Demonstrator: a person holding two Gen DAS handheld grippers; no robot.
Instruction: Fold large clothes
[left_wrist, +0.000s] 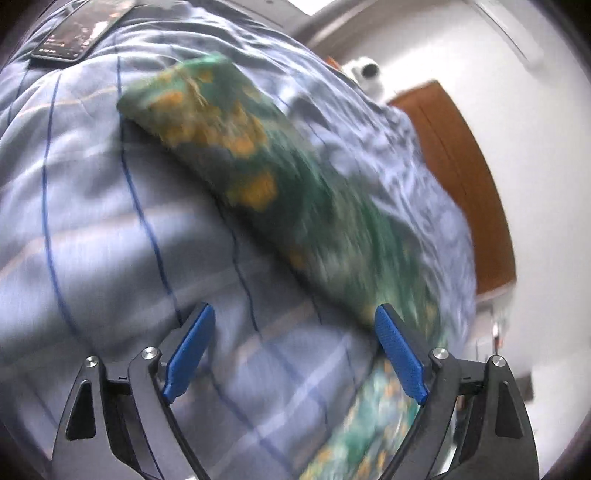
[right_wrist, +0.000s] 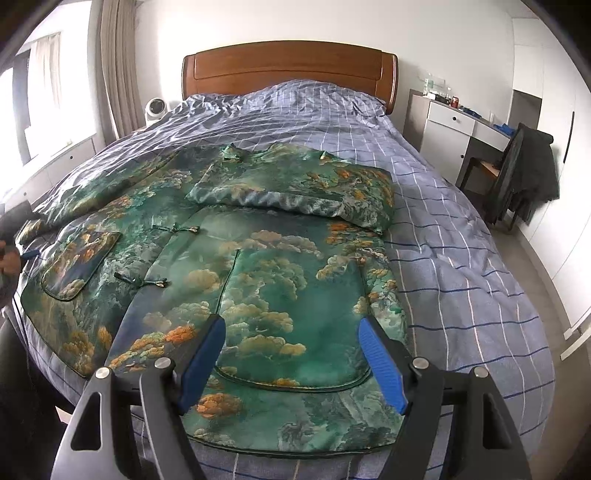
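Nearest me, the right tool (right_wrist: 291, 354) hangs spread wide and holding nothing above the hem of the green jacket (right_wrist: 258, 288), likely lining up a fold. The jacket lies flat on the bed (right_wrist: 461, 258), one sleeve (right_wrist: 295, 195) already laid across its chest. The left tool (left_wrist: 293, 350), also spread and holding nothing, hovers by the other sleeve (left_wrist: 236, 155). Farther off stands the headboard (right_wrist: 290, 70).

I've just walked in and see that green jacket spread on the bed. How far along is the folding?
Partly done. One side of the green jacket and its sleeve are already folded over the middle. Nothing is held: the left gripper and right gripper are both open. The other sleeve still lies spread out on the bed, so that side remains.
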